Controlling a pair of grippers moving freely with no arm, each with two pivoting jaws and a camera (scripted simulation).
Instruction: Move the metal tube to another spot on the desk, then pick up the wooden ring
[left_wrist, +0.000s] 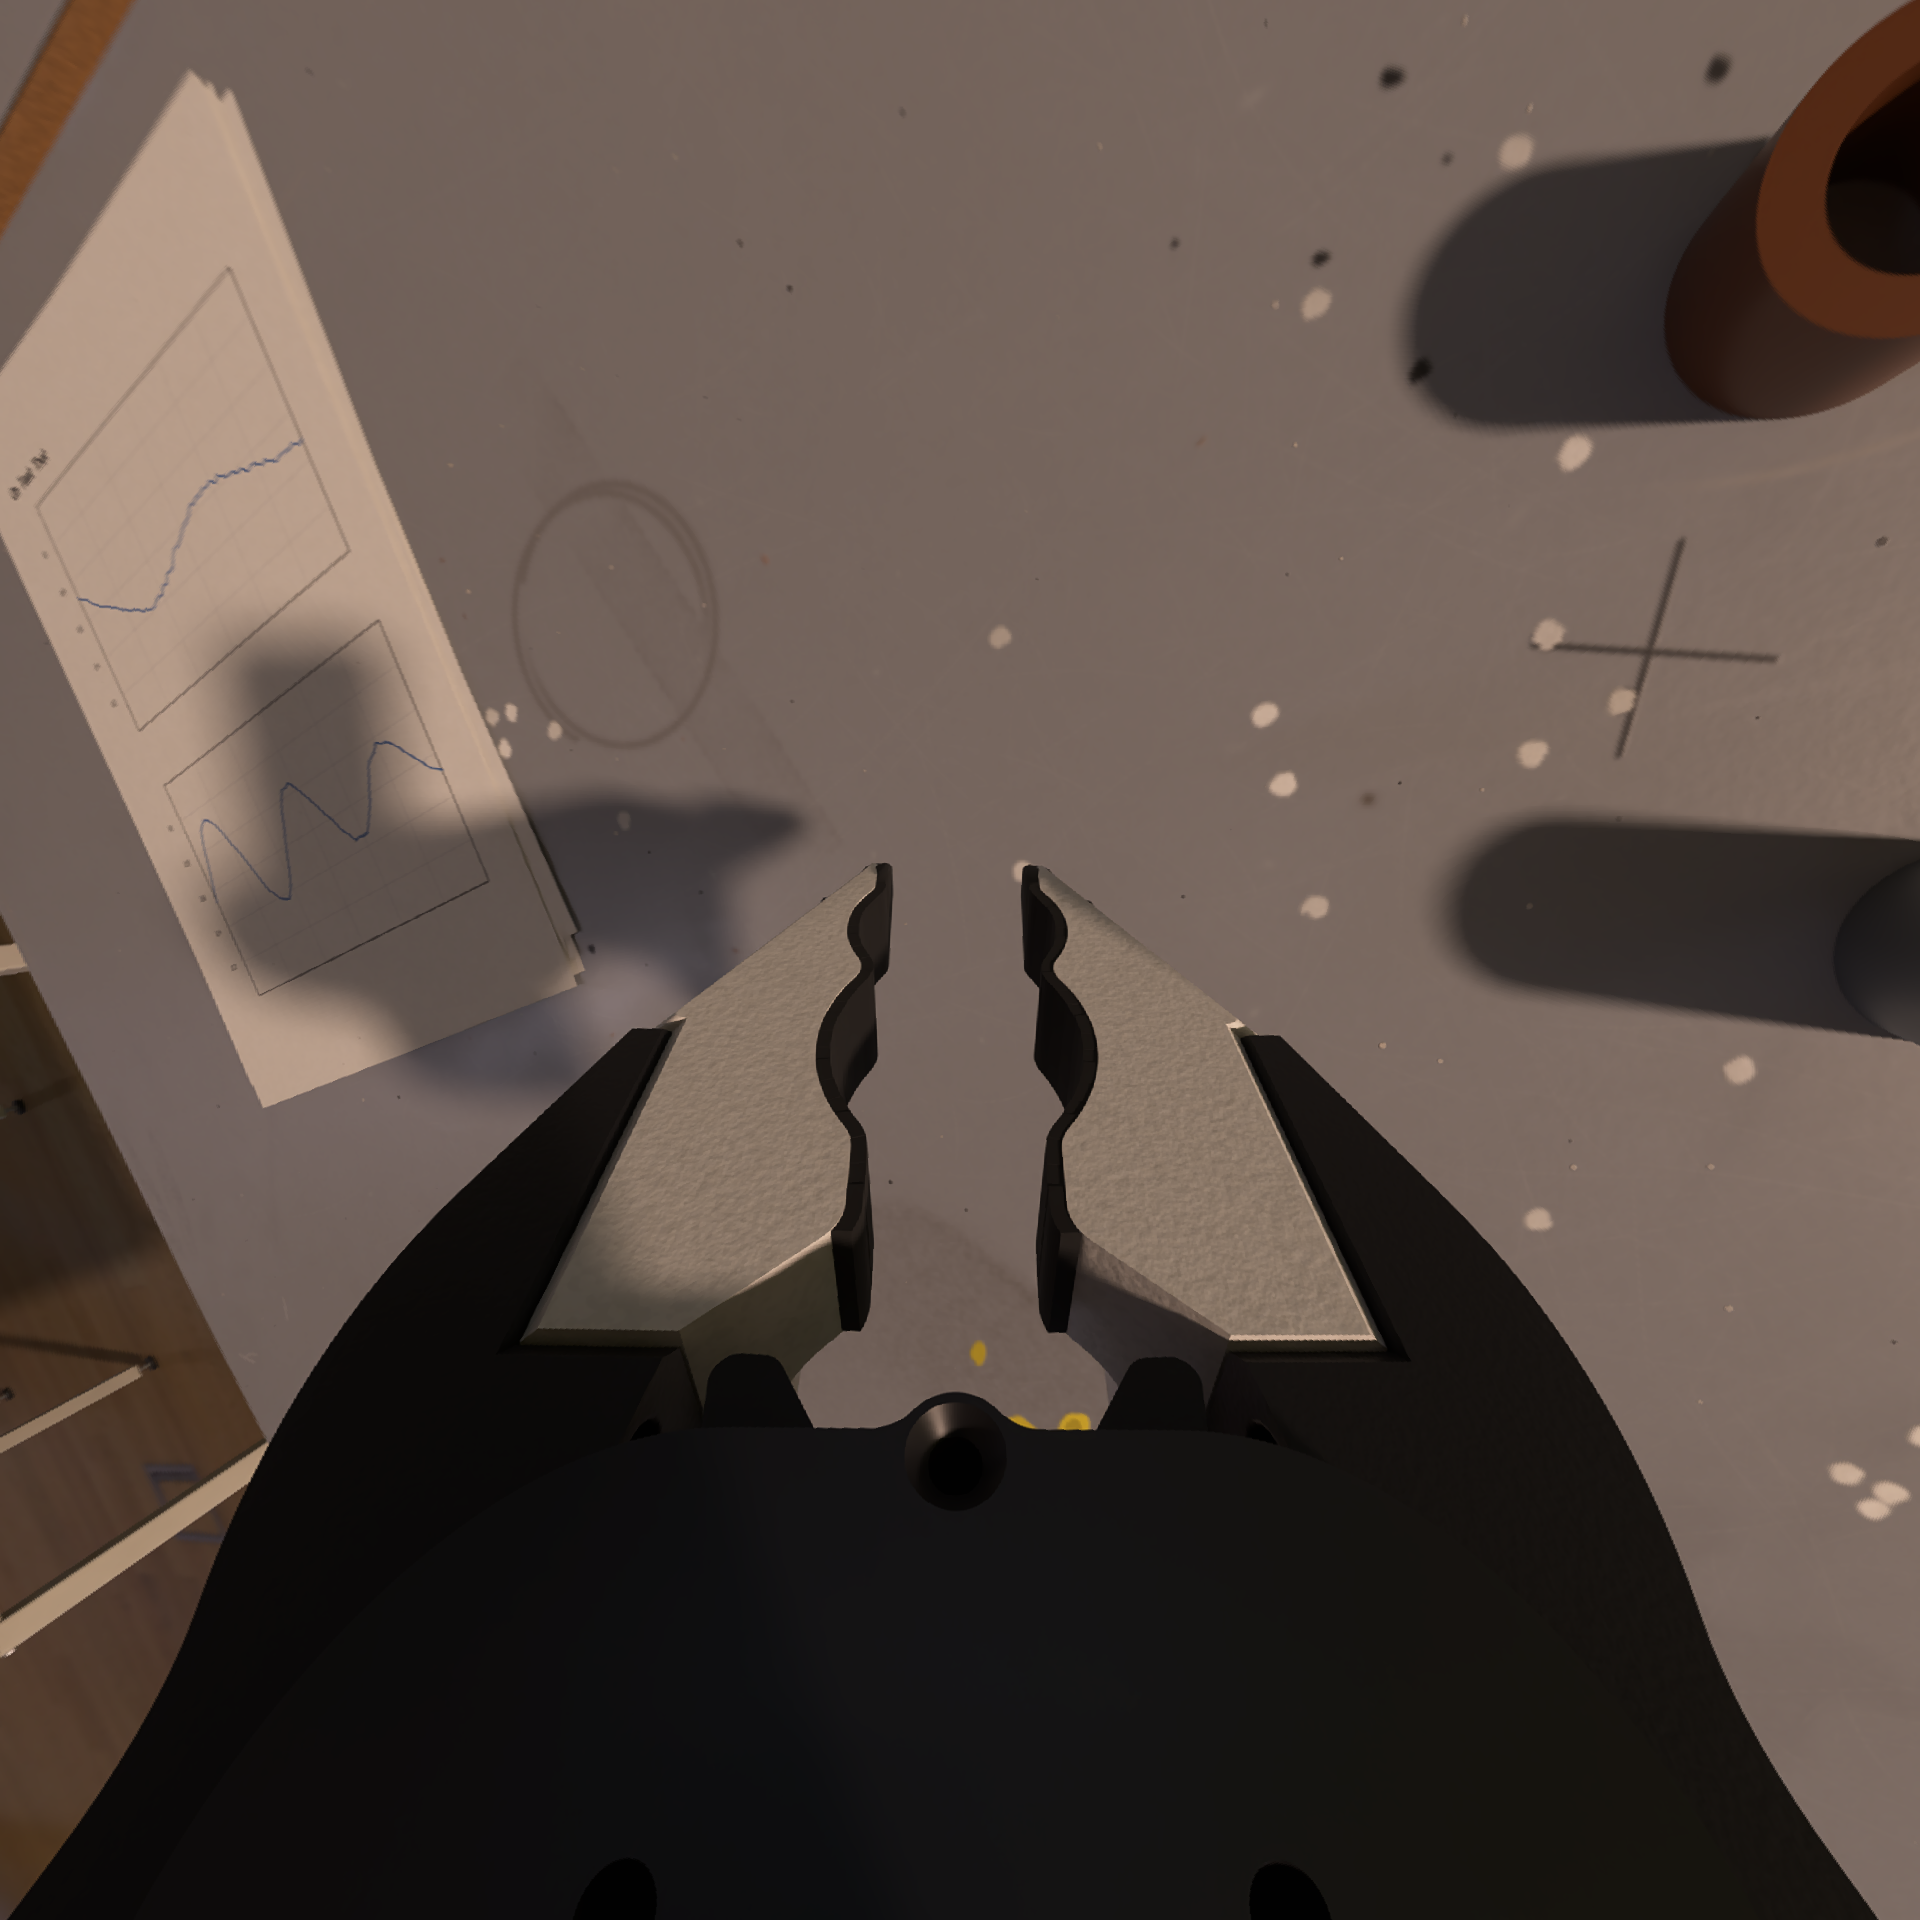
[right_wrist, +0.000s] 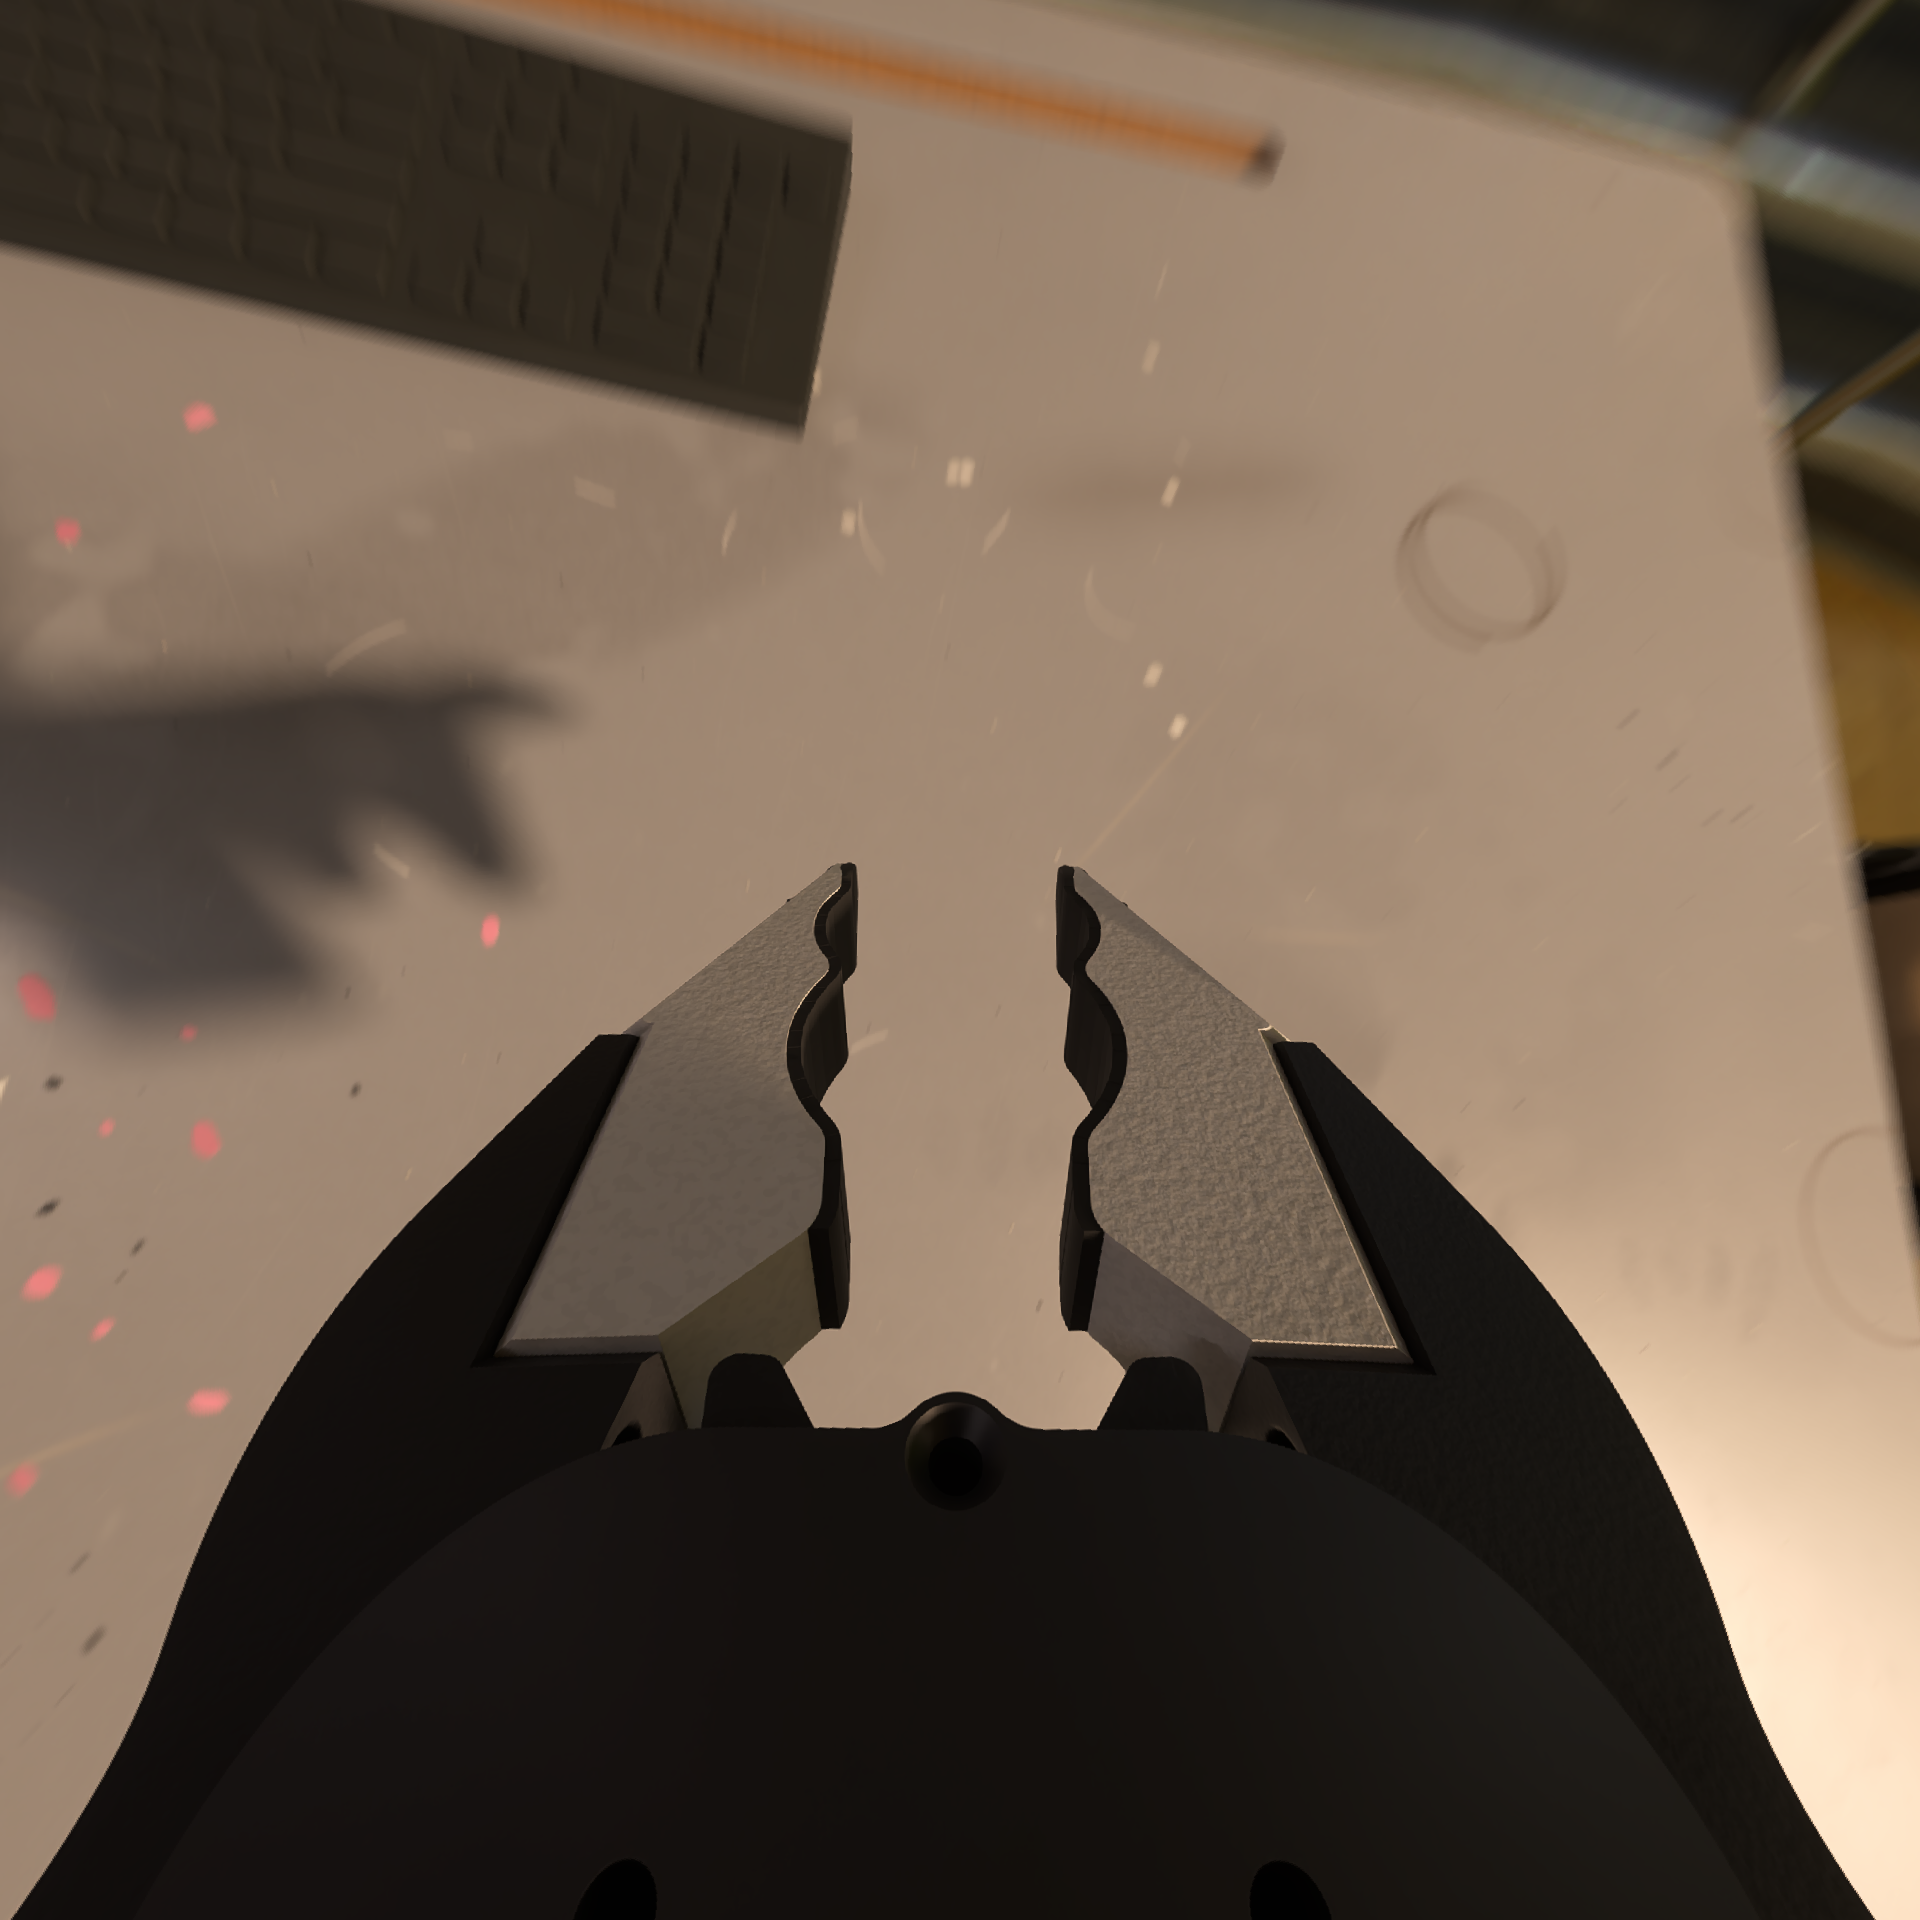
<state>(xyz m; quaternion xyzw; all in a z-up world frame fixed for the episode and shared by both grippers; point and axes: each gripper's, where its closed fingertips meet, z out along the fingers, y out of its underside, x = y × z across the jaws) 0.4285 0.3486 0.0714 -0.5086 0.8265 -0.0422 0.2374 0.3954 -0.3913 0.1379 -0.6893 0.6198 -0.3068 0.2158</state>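
Observation:
In the left wrist view the brown wooden ring (left_wrist: 1766, 301), a thick-walled short cylinder, stands on the grey desk (left_wrist: 1039, 364) at the top right, partly cut off by the frame. A grey metal tube (left_wrist: 1886, 951) shows only as a rounded end at the right edge, below the ring. My left gripper (left_wrist: 956, 883) is open and empty above bare desk, left of both. My right gripper (right_wrist: 956, 883) is open and empty above a paler part of the desk (right_wrist: 1247, 727). Neither the ring nor the tube shows in the right wrist view.
A stack of papers with graphs (left_wrist: 260, 582) lies at the left near the desk's edge. A drawn cross (left_wrist: 1652, 655) and a ring stain (left_wrist: 613, 613) mark the desk. A dark keyboard (right_wrist: 416, 208) and an orange pencil (right_wrist: 935, 73) lie far ahead of the right gripper. The desk's edge (right_wrist: 1787, 623) runs along the right.

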